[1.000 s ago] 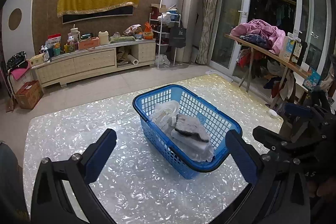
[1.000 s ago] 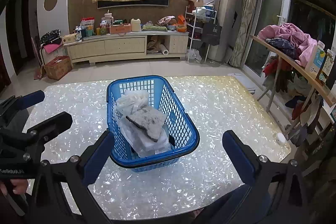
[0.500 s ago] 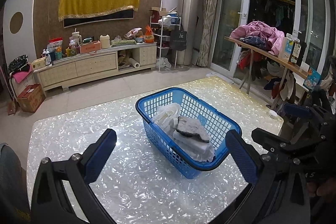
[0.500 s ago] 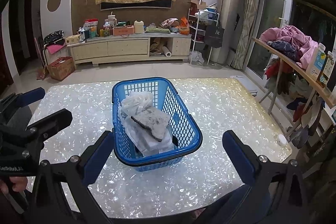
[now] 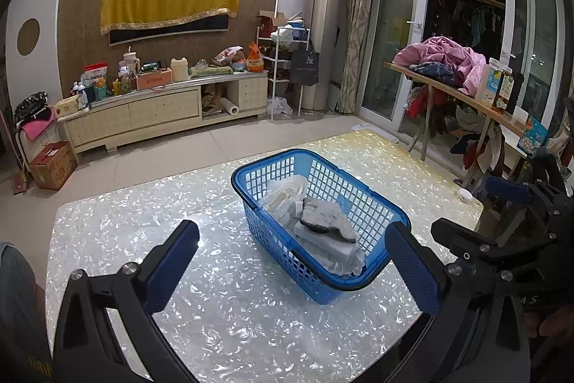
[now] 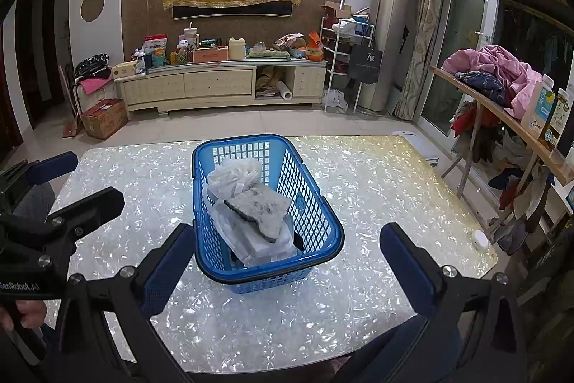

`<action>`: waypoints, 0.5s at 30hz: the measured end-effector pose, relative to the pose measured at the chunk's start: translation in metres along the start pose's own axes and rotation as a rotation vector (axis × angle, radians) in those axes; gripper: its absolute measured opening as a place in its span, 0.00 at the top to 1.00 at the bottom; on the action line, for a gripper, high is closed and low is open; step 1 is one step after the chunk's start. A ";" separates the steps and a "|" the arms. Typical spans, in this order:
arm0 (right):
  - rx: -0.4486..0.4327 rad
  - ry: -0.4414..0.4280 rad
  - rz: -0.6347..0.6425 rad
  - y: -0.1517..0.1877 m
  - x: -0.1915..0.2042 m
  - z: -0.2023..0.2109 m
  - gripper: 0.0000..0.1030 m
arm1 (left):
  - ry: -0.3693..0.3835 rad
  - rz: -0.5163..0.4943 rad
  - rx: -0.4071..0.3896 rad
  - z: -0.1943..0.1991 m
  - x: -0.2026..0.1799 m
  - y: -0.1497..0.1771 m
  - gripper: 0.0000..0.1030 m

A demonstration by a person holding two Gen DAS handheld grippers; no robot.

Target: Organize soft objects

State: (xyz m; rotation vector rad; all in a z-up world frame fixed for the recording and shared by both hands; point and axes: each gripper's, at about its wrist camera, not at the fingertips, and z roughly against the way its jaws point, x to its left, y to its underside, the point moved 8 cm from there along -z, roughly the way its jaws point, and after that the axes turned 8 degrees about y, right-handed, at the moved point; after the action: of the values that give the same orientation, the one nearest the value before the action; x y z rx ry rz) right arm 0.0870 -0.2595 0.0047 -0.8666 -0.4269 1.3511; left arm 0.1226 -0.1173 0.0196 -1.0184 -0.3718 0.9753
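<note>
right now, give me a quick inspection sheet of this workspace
surface: pearly white table, glossy, bare around the basket
job's things: blue basket holding a crumpled white bag, a grey fuzzy piece and folded white items
clutter: small white round object at the table's right edge
grippers: left claw open, empty; right claw open, empty; both short of the basket
cables: nothing seen
surroundings: cluttered TV cabinet, clothes pile on a side shelf

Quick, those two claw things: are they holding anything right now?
Left gripper: open, holding nothing, above the table.
Right gripper: open, holding nothing, near the blue basket.
</note>
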 end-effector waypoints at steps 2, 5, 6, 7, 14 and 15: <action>-0.001 0.000 0.001 0.000 0.000 0.000 0.00 | -0.008 -0.003 -0.005 0.001 0.000 0.000 0.00; 0.000 -0.004 -0.002 0.001 0.001 0.000 0.00 | -0.005 0.002 -0.001 0.000 -0.001 0.001 0.00; 0.001 -0.003 -0.002 0.001 0.001 0.000 0.00 | -0.006 0.002 -0.002 0.000 -0.001 0.001 0.00; 0.000 -0.003 -0.002 0.001 0.000 0.000 0.00 | -0.006 0.001 -0.002 0.000 -0.001 0.001 0.00; 0.001 -0.006 -0.002 0.002 0.000 0.001 0.00 | 0.003 -0.002 -0.004 0.000 -0.002 0.001 0.00; 0.001 -0.007 -0.003 0.002 0.000 0.001 0.00 | 0.004 -0.002 -0.005 0.000 -0.003 0.002 0.00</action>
State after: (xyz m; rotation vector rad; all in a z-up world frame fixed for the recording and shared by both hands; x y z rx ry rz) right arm 0.0851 -0.2592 0.0039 -0.8602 -0.4331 1.3520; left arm 0.1203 -0.1190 0.0188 -1.0236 -0.3723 0.9707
